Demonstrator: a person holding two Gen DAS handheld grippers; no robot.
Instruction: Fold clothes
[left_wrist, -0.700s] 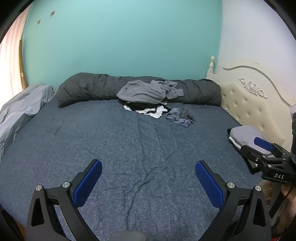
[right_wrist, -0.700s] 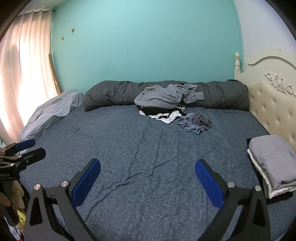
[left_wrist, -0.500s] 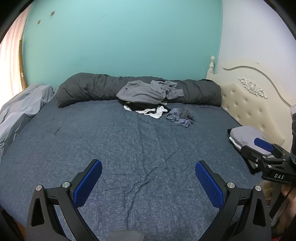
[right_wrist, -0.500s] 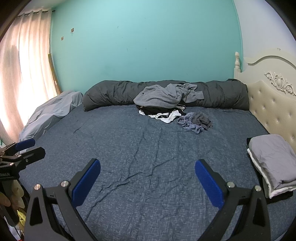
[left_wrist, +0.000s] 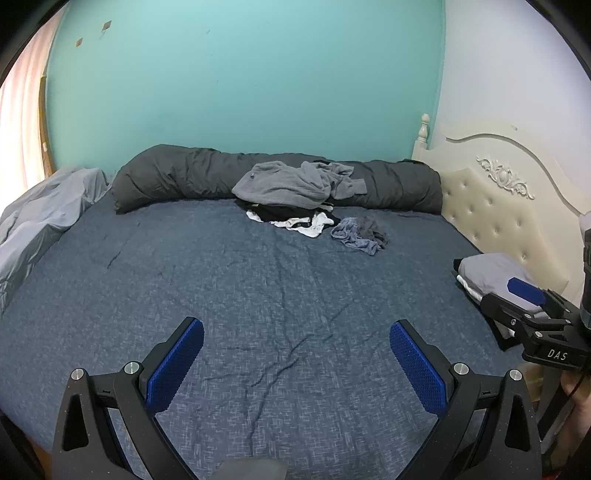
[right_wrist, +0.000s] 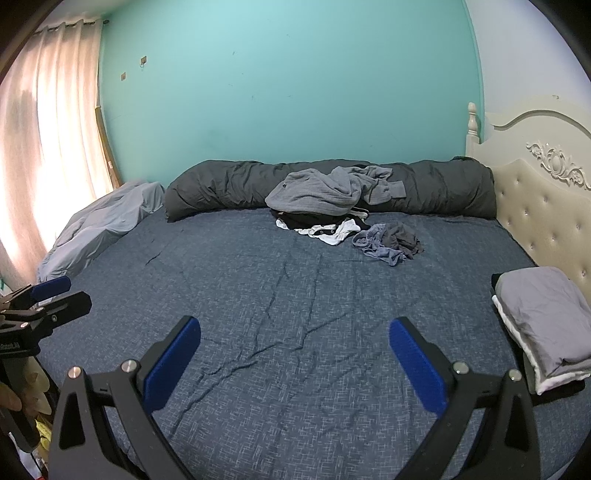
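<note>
A wide bed under a dark blue, faintly creased woven sheet (right_wrist: 295, 295) fills both views, backed by a long charcoal rolled duvet (right_wrist: 229, 188) against the turquoise wall and a cream tufted headboard (right_wrist: 543, 221) on the right. A pale grey crumpled blanket (right_wrist: 99, 225) lies along the left edge. The clothes to be folded sit far across the sheet, against the duvet: a heap topped by a rumpled grey sweatshirt (right_wrist: 317, 194), with black and white garments (right_wrist: 328, 230) poking out beneath it and a small bundle of blue-grey and dark underwear (right_wrist: 391, 240) just beside it to the right. A neat stack of folded grey and white clothes (right_wrist: 539, 321) rests near the headboard, well apart from the heap. Nearest the cameras, the left gripper (left_wrist: 295, 362) and the right gripper (right_wrist: 293, 360) both hover over bare sheet with their blue-padded jaws spread wide and nothing between them. I judge the next step to be a long reach to the heap, and the risks follow from that. The garments overlap, so a pinch into the sweatshirt could catch the pieces under it and drag several at once. A low approach may snag a ridge of sheet instead of cloth. Pulling the sweatshirt toward the right could also sweep the underwear along or disturb the folded stack.
</note>
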